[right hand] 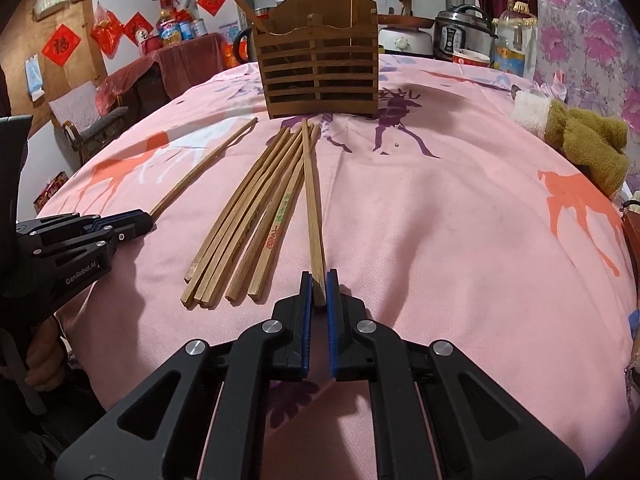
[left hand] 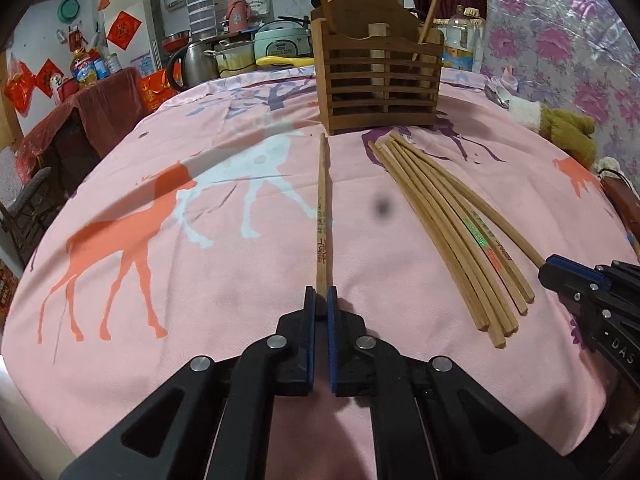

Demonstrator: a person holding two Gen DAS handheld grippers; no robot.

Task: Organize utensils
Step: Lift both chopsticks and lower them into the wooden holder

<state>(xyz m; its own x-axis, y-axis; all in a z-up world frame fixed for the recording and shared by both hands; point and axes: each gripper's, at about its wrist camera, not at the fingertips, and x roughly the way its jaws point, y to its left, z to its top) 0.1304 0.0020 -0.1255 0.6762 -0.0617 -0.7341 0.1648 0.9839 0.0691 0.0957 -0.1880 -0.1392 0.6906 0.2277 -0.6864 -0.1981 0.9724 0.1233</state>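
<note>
Each hand-held gripper was matte black plastic: the left hand-held gripper (left hand: pixel 321 300) and the right hand-held gripper (right hand: pixel 319 286) had blue ribbed pads (right hand: pixel 307 320) lining the fingers, round silver screws at the linkage pivots, triangular cut-outs in the arms, and white lettering on the side.

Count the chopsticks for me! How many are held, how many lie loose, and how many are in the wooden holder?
Held: 2, one chopstick in the left gripper, one in the right gripper
Loose pile: 6
In the holder: 2
Total: 10
</note>
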